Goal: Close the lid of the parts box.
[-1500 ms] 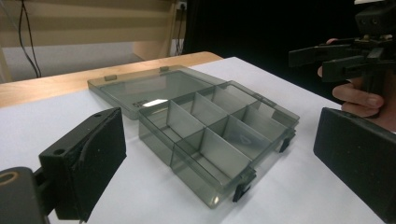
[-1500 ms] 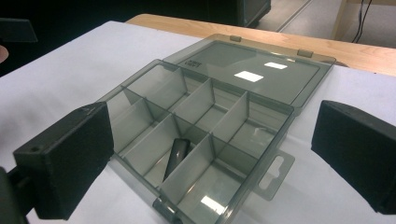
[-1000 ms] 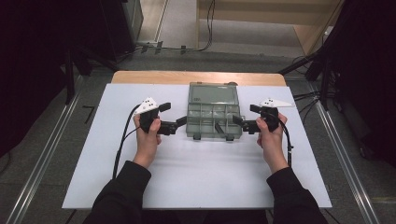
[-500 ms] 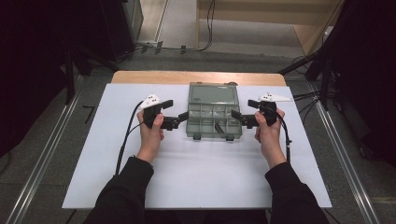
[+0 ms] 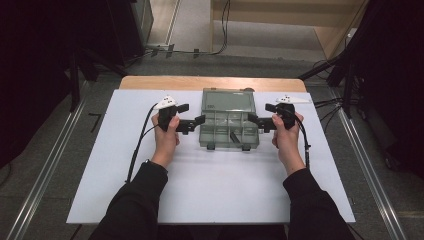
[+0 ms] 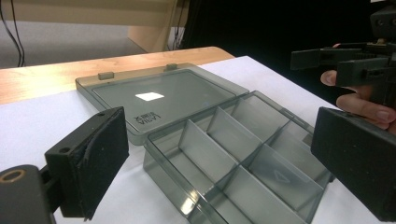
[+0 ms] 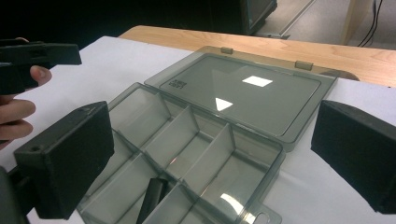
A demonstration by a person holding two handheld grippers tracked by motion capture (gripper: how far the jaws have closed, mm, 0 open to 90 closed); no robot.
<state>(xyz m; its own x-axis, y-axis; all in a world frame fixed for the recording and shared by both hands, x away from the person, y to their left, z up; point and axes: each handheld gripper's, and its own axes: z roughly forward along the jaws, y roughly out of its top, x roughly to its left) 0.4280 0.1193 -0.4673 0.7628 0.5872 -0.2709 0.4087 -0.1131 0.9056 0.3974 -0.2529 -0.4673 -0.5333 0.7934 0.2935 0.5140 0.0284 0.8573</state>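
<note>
A smoky, see-through compartment box (image 5: 229, 131) is seen lying open near the middle of the white table sheet (image 5: 210, 185), toward its far edge, its lid (image 5: 227, 100) folded back flat and pointing away from the person. The tray is split by thin dividers into two rows of small cells. One cell in the near row holds a short dark piece (image 7: 150, 198) lying at a slant — what it is cannot be made out. The other cells in sight are bare, with a lamp's glare caught on the lid.

The left gripper (image 5: 195, 121) is held just off the box's left wall, jaws spread wide, nothing pinched between them; in the left gripper view the tray is framed between the two black pads. The right gripper (image 5: 253, 121) is mirrored on the other side, just beside the right wall, jaws likewise parted and empty. Whether either jaw tip is touching the plastic cannot be told from above — from each gripper's own camera a gap to the tray is suggested.
</note>
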